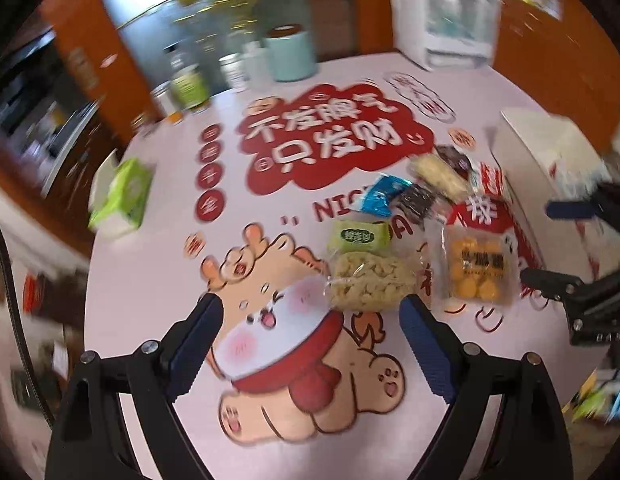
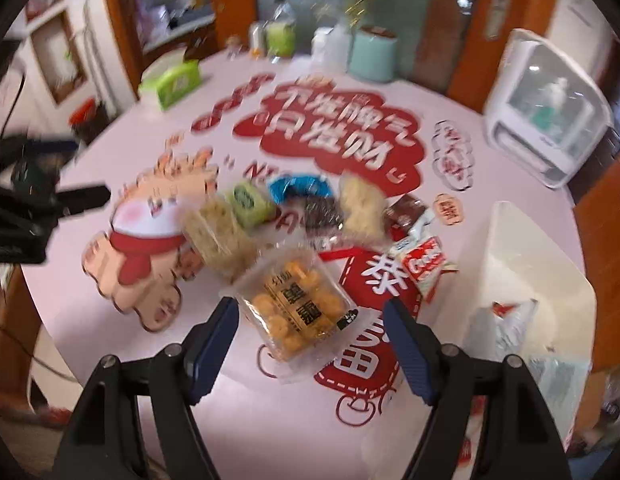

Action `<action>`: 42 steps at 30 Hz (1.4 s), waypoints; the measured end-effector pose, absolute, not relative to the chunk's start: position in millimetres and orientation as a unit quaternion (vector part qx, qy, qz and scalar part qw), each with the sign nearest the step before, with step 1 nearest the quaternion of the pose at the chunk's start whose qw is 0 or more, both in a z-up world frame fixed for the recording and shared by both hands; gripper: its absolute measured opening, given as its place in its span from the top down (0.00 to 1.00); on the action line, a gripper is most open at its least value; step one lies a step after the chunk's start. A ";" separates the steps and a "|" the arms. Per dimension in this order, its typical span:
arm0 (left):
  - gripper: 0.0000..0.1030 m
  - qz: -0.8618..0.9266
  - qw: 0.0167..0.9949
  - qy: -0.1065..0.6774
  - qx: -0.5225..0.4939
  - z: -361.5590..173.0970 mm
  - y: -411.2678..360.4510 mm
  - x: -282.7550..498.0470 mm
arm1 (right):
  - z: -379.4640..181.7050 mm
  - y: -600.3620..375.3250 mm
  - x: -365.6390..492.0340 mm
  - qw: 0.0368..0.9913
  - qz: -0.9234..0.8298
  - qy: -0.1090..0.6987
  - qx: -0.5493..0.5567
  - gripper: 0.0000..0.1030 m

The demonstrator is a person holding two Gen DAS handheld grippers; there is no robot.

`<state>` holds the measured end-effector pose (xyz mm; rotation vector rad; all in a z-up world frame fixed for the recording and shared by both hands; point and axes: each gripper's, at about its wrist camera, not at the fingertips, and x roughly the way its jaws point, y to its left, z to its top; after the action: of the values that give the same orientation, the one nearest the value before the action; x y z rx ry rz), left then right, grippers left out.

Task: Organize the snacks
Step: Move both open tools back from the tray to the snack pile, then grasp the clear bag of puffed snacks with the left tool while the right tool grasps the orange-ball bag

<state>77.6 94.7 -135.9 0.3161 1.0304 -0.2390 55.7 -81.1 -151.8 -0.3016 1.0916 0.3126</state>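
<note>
My right fingers [image 2: 312,312] gape, released, around the orange snack packet [image 2: 297,304] lying flat on the bench [image 2: 237,420].

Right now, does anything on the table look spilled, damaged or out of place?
Nothing looks spilled or torn. The snack packets lie in a loose jumble, some overlapping; the orange snack pack sits askew. One packet is already in the white bin.

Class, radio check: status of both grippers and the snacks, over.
Left gripper open, empty. Right gripper open, empty, nearest the orange-ball pack. Snack pile loose on table; white bin alongside. Nothing blocking.
</note>
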 end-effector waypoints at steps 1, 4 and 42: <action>0.14 -0.126 0.848 0.489 0.159 -139.7 92.9 81.8 | -157.9 -80.3 58.7 0.826 0.157 0.520 -0.148 0.26; 0.14 -0.185 0.827 0.500 0.178 -155.4 88.8 98.2 | -174.0 -77.8 68.0 0.809 0.188 0.533 -0.159 0.18; 0.31 -0.450 0.594 0.428 0.512 -266.5 10.7 113.3 | -229.3 -127.0 106.2 0.743 0.112 0.659 0.030 0.31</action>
<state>113.3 10.7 -266.5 1.1902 0.9948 -1.0456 106.2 -127.0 -229.3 0.0652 1.4449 0.2459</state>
